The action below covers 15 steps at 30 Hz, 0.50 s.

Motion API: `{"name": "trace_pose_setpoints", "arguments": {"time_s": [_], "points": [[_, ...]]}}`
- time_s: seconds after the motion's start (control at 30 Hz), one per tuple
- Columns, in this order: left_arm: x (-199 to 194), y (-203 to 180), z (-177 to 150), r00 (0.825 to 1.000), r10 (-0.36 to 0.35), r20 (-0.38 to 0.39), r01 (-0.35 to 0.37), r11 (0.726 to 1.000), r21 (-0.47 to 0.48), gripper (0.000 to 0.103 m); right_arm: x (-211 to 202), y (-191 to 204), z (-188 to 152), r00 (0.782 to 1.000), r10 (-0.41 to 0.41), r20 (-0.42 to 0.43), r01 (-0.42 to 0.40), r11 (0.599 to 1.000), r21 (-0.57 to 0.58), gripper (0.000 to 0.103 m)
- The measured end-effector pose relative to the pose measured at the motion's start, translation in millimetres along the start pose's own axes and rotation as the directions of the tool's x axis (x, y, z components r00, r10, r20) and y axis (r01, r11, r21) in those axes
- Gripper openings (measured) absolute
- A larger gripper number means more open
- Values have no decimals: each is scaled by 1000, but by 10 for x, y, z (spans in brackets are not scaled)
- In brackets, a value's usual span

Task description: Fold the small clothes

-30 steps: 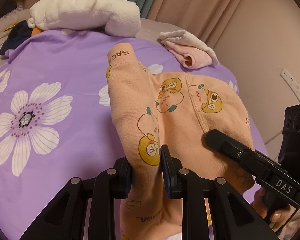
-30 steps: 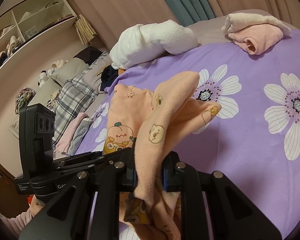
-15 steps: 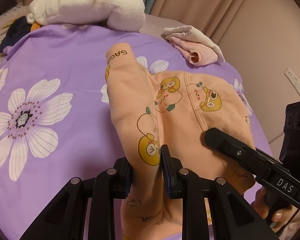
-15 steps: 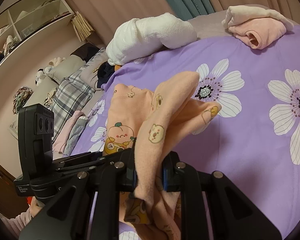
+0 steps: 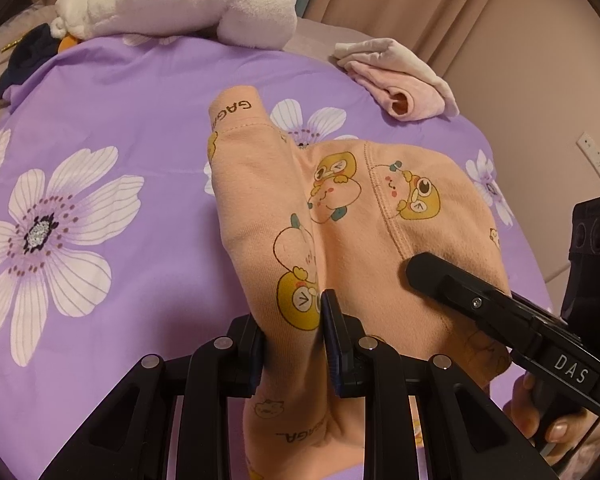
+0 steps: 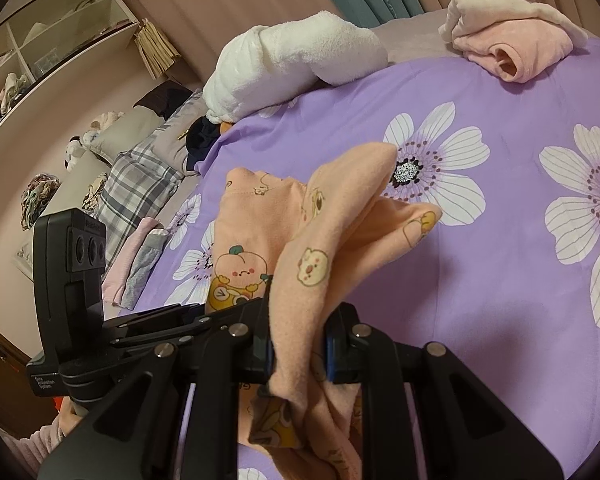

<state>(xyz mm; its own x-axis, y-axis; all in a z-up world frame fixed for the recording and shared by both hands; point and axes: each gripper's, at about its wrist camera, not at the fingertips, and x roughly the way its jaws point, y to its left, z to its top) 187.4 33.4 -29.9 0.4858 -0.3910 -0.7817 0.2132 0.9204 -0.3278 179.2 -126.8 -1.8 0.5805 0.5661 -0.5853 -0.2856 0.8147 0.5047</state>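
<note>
Left gripper [image 5: 292,316], right gripper [image 6: 300,328] jaws each pinching peach cartoon-print garment [image 5: 360,216], lifted off bed [image 5: 140,92] for fold

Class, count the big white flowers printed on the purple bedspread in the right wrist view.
4: one beside the peach garment, one at the right edge, two left of it. More may be hidden.

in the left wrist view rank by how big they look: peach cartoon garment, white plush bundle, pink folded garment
1. peach cartoon garment, though it is nearest the camera, which inflates it
2. white plush bundle
3. pink folded garment
</note>
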Motion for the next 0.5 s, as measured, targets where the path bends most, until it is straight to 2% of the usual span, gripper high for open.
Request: {"name": "trace_pose_setpoints", "arguments": {"time_s": [0.5], "points": [[117, 8, 28, 1000, 13, -19, -13, 1000, -5, 23, 132, -67, 5, 1000, -8, -16, 8, 1000, 15, 19]]}}
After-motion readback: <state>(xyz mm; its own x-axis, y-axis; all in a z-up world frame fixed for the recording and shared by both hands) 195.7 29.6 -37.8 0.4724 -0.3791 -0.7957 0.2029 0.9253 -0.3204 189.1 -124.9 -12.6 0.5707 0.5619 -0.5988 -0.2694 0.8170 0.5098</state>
